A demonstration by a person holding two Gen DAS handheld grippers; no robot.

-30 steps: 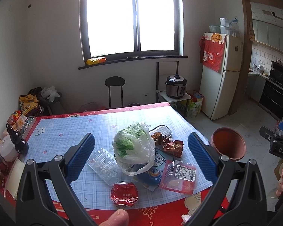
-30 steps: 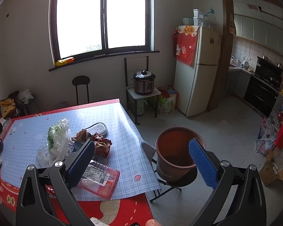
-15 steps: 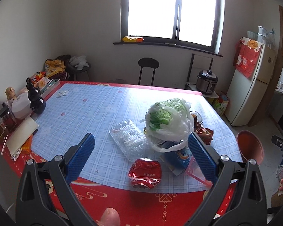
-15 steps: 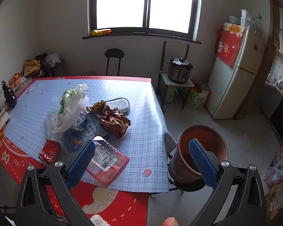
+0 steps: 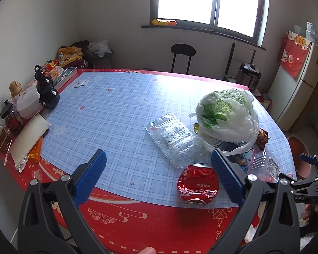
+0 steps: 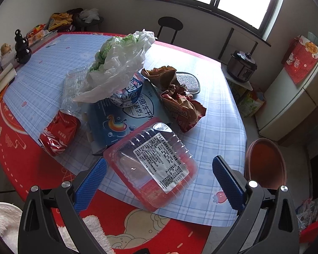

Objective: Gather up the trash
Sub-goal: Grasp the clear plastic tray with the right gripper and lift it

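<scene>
Both grippers have dropped nearer the counter (image 5: 120,116), left gripper (image 5: 158,174) beside the crushed can (image 5: 198,185), right gripper (image 6: 159,180) over the labelled tray (image 6: 156,165), jaws released.

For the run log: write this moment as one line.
stage: approach | left gripper: open, empty, near crushed red can | right gripper: open, empty, over labelled plastic tray | bin: beside table

A crushed red cola can (image 6: 58,132) lies on its side beside a blue carton (image 6: 125,116), a clear clamshell tray (image 6: 156,165), crumpled brown wrappers (image 6: 178,99) and a bagged cabbage (image 6: 118,63); a terracotta-coloured bin (image 6: 265,160) stands off the table's edge.
</scene>
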